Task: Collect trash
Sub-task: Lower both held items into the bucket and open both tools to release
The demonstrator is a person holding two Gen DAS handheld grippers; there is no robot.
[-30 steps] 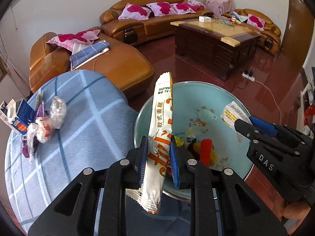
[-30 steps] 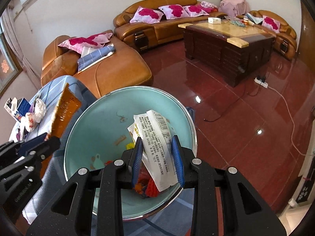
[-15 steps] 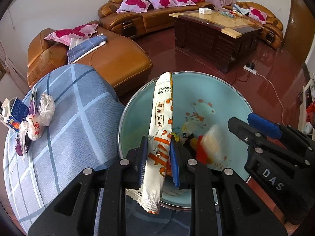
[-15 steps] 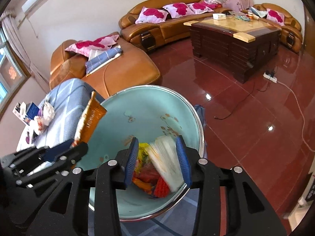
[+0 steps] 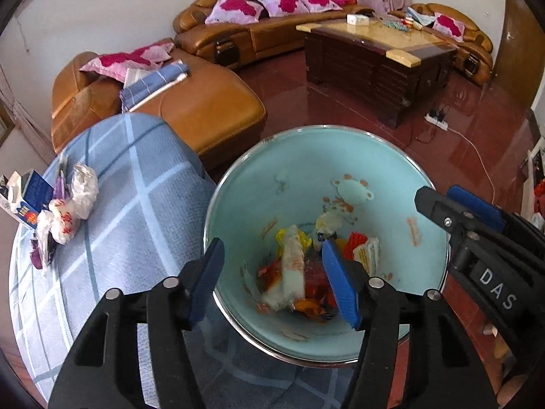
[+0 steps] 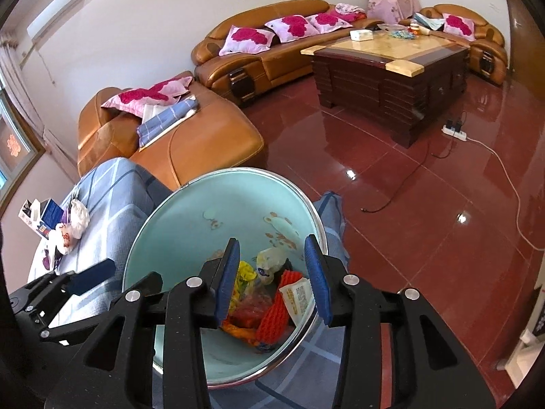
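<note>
I hold my left gripper (image 5: 272, 276) over the near rim of the basin (image 5: 391, 184), its jaws spread wide with nothing between them. Under it a long white and orange wrapper (image 5: 291, 272) shows blurred among the trash in the bottom of the basin. My right gripper (image 6: 270, 272) hangs over the same basin from the other side, its jaws also wide apart and bare. In the right wrist view the trash pile (image 6: 262, 310) lies on the basin floor: a yellow scrap (image 6: 246, 271), a crumpled pale bag (image 6: 269, 262), a red ribbed piece (image 6: 272, 317) and a white printed packet (image 6: 299, 298) leaning against the basin wall near my right jaw. The basin is pale blue inside with small orange cartoon prints and a shiny metal rim, and it sits on the surface (image 5: 136, 204), which is covered with a blue checked cloth. At the far left edge of that surface more things lie well apart from the basin: a blue and white carton (image 5: 25, 201), crumpled plastic bags (image 5: 73, 201) just beside it, and something purple (image 5: 35, 255) that I cannot make out. From the left wrist view my right gripper shows at the right, its blue pads beyond the basin rim. Behind stand brown leather sofas (image 6: 272, 51), a dark wooden coffee table (image 6: 391, 71) and a glossy red floor (image 6: 425, 204).
</note>
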